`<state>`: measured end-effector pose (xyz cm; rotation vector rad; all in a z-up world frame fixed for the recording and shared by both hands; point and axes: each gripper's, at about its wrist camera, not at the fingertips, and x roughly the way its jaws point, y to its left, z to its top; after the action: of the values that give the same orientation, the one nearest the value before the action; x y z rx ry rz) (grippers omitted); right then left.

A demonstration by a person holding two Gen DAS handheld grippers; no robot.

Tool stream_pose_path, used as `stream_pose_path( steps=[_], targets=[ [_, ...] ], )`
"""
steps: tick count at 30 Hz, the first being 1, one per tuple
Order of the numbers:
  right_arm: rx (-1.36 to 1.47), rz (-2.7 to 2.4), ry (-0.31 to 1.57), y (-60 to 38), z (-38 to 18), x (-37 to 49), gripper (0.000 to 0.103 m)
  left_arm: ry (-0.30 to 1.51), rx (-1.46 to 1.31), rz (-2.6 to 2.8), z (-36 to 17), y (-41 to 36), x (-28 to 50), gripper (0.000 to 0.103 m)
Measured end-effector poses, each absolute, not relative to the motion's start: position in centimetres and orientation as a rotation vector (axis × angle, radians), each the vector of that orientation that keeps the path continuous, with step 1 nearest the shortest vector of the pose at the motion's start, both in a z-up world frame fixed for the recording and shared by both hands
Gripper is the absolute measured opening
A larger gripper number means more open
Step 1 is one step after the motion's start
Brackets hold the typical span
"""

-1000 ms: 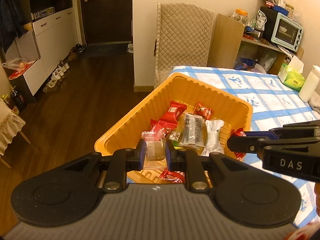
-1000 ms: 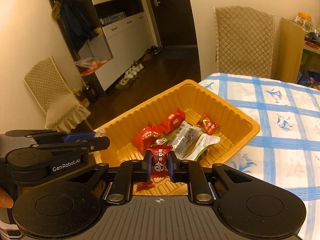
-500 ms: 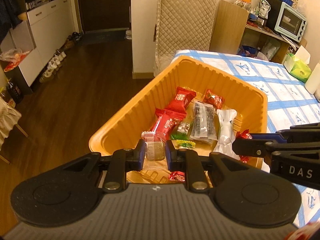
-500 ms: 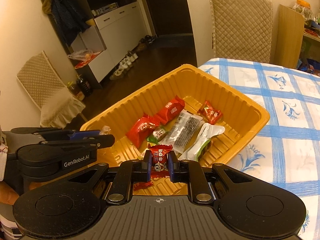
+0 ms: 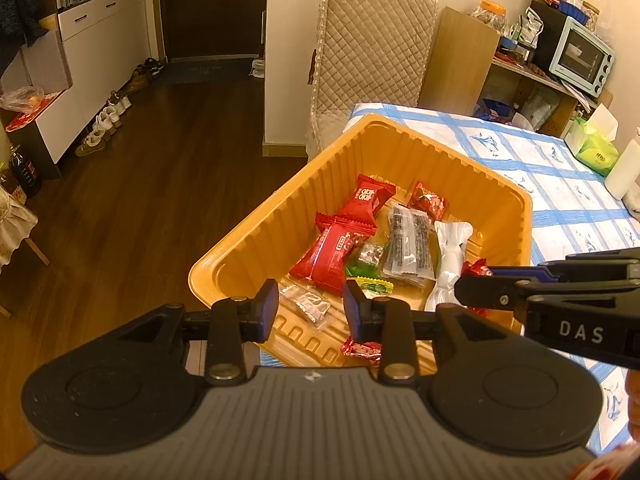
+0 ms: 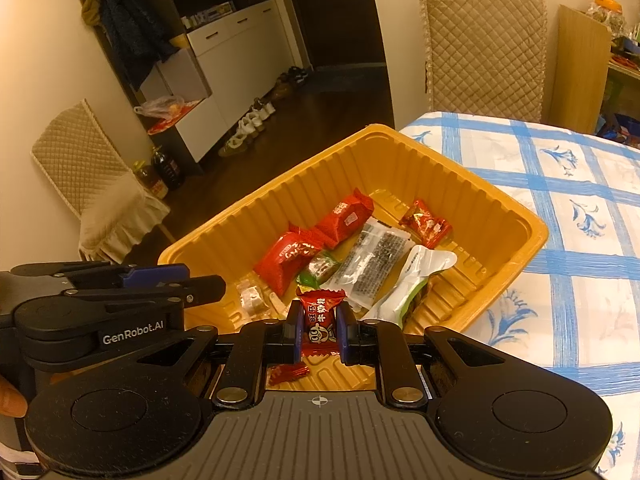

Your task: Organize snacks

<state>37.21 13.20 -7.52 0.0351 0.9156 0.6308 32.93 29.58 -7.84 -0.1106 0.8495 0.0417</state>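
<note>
Right gripper [image 6: 319, 330] pinches red candy [image 6: 320, 316], upright, directly above near end of orange tray [image 6: 516, 240]; drop lies straight below. Left gripper [image 5: 311, 310] spread wide, empty, over clear packet [image 5: 308, 303] on tray floor.

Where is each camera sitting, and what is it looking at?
Left wrist: on the left gripper, open above the orange tray; the right gripper pokes in.
Right wrist: on the right gripper, shut on a red candy, facing that tray; the left gripper shows.
Both share the tray, its snacks and the checked tablecloth.
</note>
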Motion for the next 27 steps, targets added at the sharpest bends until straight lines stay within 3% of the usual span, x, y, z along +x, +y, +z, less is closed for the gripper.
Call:
stream_pose_path(
  steps=[12, 13, 14, 16, 21, 25, 27],
  targets=[
    [0.052, 0.631, 0.896, 13.5, -7.4, 37.0, 0.019, 0.826, -0.122, 0.05, -6.8, 30.0, 32.0, 0.043],
    [0.055, 0.631, 0.892, 13.5, -7.3, 37.0, 0.027, 0.823, -0.123, 0.05, -6.6, 30.1, 31.9, 0.043],
    [0.058, 0.629, 0.886, 13.4, -7.2, 36.9, 0.045, 0.82, -0.125, 0.049, -6.5, 30.0, 31.7, 0.045],
    [0.078, 0.619, 0.858, 13.0, -6.8, 36.5, 0.062, 0.813, -0.128, 0.048, -6.3, 30.0, 31.3, 0.049],
    [0.112, 0.596, 0.856, 11.7, -6.3, 35.7, 0.065, 0.805, -0.134, 0.056, -5.7, 29.7, 29.8, 0.054],
    [0.144, 0.572, 0.856, 9.9, -5.7, 34.4, 0.081, 0.8, -0.128, 0.058, -5.0, 28.9, 28.1, 0.057],
    [0.142, 0.563, 0.844, 9.0, -5.3, 33.5, 0.084, 0.797, -0.128, 0.049, -4.5, 28.2, 27.1, 0.057]
  ],
)
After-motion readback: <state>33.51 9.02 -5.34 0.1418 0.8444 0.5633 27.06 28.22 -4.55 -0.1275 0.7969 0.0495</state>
